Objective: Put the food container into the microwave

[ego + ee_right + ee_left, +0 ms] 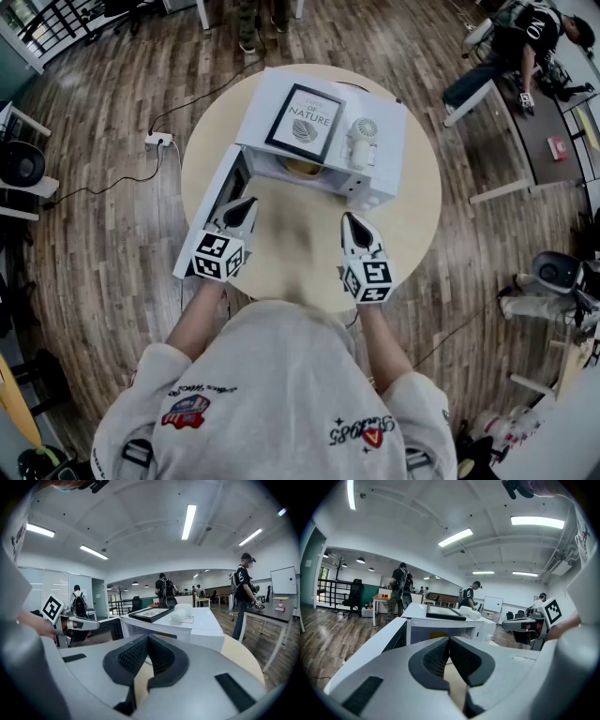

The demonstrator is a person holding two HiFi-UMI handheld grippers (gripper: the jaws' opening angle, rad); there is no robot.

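Wood floor [94,234] surrounds a round counter [412,216] bearing a white microwave [389,141], its door [211,211] swung open at the left. Inside sits a yellowish thing, seemingly the food container [302,169], so the placing looks done; only the door is not yet shut. Left tongs [248,202] and right tongs [349,218] hover before the microwave, both closed and empty.

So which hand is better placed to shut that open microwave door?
Likely the left. The left gripper sits right beside the door, which hangs open on that side; the right gripper is further along the front of the microwave.
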